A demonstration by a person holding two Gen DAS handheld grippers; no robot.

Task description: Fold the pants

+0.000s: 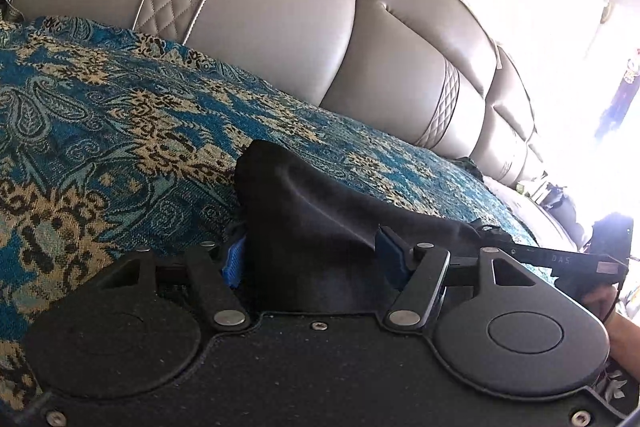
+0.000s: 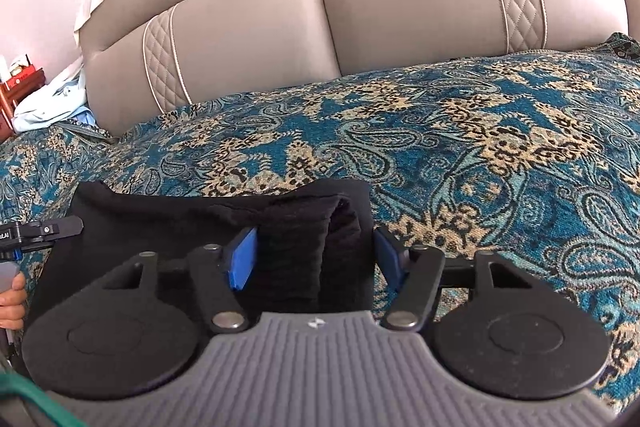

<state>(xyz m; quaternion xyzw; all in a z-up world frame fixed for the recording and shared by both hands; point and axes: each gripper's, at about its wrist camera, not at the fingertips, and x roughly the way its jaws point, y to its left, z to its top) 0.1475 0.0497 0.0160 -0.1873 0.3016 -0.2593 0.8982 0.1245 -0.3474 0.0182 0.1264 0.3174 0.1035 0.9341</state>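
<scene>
The black pants (image 2: 224, 223) lie bunched on the paisley bedspread (image 2: 480, 147), close to the near edge of the bed and well short of the beige padded headboard (image 2: 400, 7). Their long axis runs side to side across the bed, roughly parallel to the headboard, from one hand-held gripper to the other.

The left wrist view alone shows the cloth rising in a smooth peaked fold (image 1: 288, 195) between the blue pads (image 1: 234, 263) of the left hand-held gripper (image 1: 312, 259). The pads sit wide apart with cloth filling the gap; whether they actually pinch it cannot be told. At the far right of that view the other tool (image 1: 580, 261) reaches in along the same strip of fabric.

The right wrist view alone shows a thick rolled end (image 2: 316, 247) with a ribbed texture, standing between the blue pads (image 2: 242, 259) of the right hand-held gripper (image 2: 316, 255). The roll touches the left pad; the right pad looks just clear of it. At the far left edge, the left tool's black fingers (image 2: 60, 227) rest against the cloth, and a pale blue garment (image 2: 52, 103) lies by the headboard's corner.
</scene>
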